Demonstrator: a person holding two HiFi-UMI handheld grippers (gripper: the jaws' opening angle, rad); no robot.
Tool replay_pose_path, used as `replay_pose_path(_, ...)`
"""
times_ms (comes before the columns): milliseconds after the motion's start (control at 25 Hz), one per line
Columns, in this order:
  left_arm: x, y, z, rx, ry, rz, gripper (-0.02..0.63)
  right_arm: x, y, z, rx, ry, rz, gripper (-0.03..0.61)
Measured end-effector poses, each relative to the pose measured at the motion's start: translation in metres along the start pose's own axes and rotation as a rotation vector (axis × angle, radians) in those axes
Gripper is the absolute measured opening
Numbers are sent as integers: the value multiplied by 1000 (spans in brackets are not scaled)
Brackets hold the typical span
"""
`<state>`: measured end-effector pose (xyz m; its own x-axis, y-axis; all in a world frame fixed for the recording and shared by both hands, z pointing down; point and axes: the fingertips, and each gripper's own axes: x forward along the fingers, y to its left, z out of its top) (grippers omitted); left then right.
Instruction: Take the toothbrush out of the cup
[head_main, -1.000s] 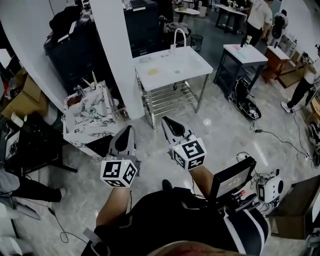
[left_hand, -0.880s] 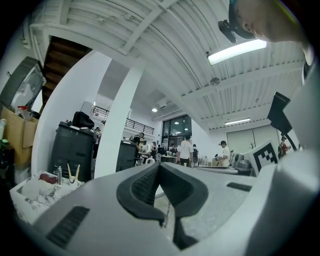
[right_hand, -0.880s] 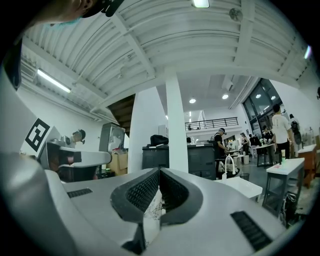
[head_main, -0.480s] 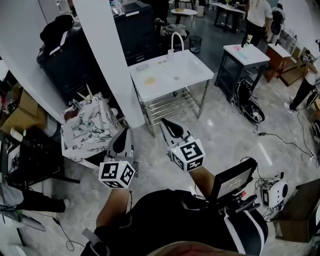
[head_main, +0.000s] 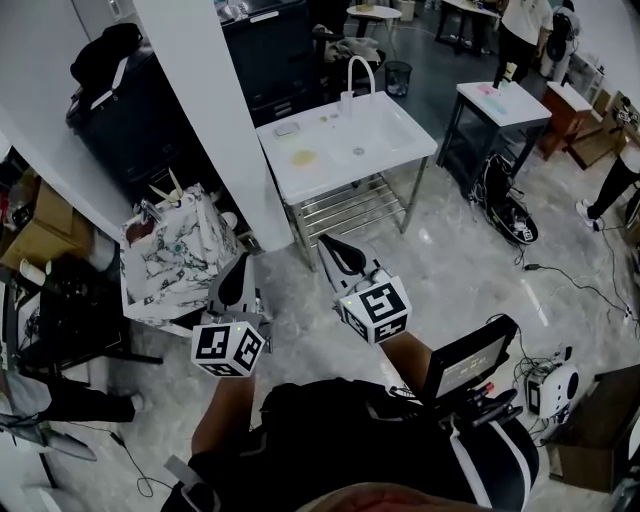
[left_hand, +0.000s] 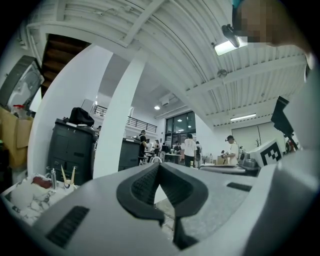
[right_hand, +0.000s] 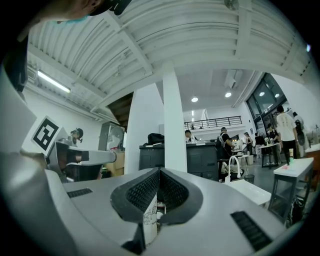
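Claws pressed together and empty, left claw (head_main: 243, 260) beside right claw (head_main: 326, 241); toothbrush and cup too small to discern.

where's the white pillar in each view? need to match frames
Head view: pillar upper left, running off the top edge.
Left gripper view: pillar left of centre.
Right gripper view: pillar near centre.
Shared landmark: black bag on the dark cabinet left of it.
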<state>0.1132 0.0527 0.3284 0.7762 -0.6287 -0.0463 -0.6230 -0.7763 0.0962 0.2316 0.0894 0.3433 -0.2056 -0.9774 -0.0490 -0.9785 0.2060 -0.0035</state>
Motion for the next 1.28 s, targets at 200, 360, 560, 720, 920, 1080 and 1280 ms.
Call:
replay_pose_path(200, 3, 20, 3, -2, -16, -7, 2, 20, 9, 2, -6, -20, 11, 23)
replay_pose_path(360, 2, 52, 11, 2, -38, -7, 2, 47, 18, 2, -17, -19, -3, 23)
replay_pose_path(560, 2, 113, 20, 1, -54, 16, 2, 92, 40, -1, -12, -13, -16, 23)
replay_pose_path(720, 6, 149, 24, 5, -55, 15, 2, 127, 53, 1, -10, -9, -26, 23)
replay_pose_path(920, 6, 193, 26, -16, -59, 19, 2, 171, 71, -1, -5, 4, -28, 23)
replay_pose_path(1080, 4, 227, 25, -26, -59, 33, 2, 203, 89, -6, -11, 16, -11, 24)
replay_pose_path(1280, 1, 270, 29, -25, -54, 59, 2, 249, 110, -12, -7, 33, 24, 25)
